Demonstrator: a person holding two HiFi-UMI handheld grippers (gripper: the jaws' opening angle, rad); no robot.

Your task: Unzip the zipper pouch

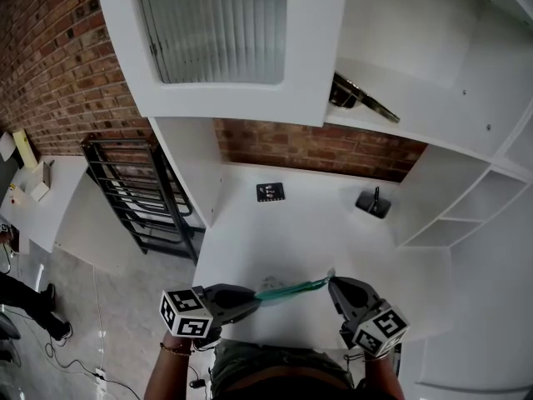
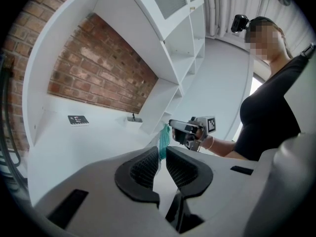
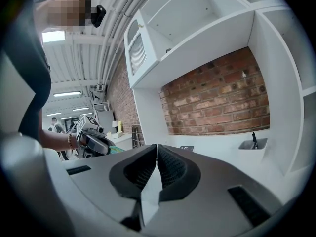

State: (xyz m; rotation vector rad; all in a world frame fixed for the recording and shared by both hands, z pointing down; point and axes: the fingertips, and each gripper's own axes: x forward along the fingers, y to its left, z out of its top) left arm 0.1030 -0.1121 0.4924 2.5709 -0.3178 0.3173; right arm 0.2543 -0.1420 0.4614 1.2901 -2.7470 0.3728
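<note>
Left gripper [image 1: 255, 301]: jaws nearly together, pinching one end of teal pouch [image 1: 291, 290]. Right gripper [image 1: 332, 283]: jaws pressed together at pouch's other end; pull tab too small to make out. Pouch stretched between them, over front part of desk [image 1: 250, 240].

Desk white, matte. Black card [image 1: 270, 192] at desk back, centre. Black pen tray [image 1: 372, 203] at desk back right. Brick wall [image 1: 316, 150] behind desk. White cabinet [image 1: 225, 98] with ribbed glass door above desk. Open shelves [image 1: 475, 207] right of desk. Black rack [image 1: 137, 198] left of desk, on grey floor [image 1: 108, 290].
</note>
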